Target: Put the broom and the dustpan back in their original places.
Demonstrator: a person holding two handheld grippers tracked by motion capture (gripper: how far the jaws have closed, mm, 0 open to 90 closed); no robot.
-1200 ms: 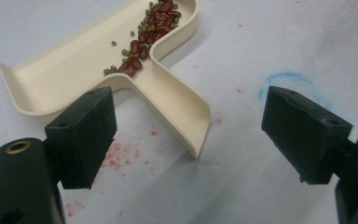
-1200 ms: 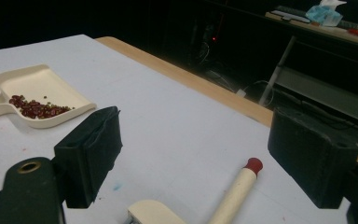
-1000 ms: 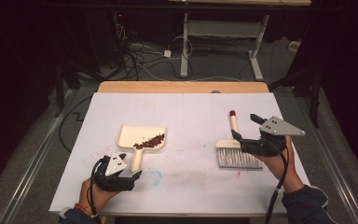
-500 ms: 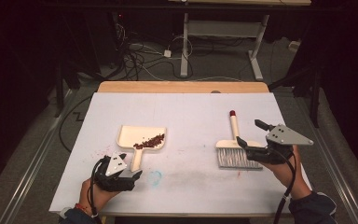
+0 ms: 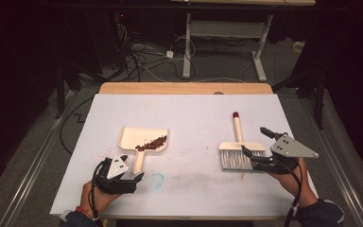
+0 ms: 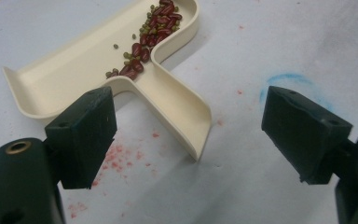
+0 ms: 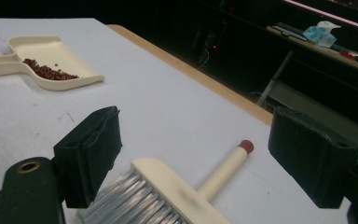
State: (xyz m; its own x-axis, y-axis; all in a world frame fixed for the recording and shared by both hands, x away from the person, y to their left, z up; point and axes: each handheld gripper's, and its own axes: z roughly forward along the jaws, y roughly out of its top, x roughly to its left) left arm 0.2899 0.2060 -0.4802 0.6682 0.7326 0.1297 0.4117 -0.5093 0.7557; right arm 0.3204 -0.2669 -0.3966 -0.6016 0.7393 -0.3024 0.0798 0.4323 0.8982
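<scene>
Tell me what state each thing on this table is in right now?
Dustpan: lying flat, holding beans, ungripped.
Beans: piled in the dustpan.
Brush: lying flat, bristles toward the person, ungripped.
Left tool: open, empty, at the dustpan handle.
Right tool: open, empty, over the brush.
Table: stained red and blue.

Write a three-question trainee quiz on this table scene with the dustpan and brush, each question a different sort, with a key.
1. True or false: the beans lie inside the dustpan.
2. Multiple choice: what lies nearest the right tongs? A) the dustpan B) the brush C) a cup
3. Fill in: the left tongs stand ____, with the dustpan's handle between the jaws but not gripped.

Key: 1 true; 2 B; 3 open
</scene>
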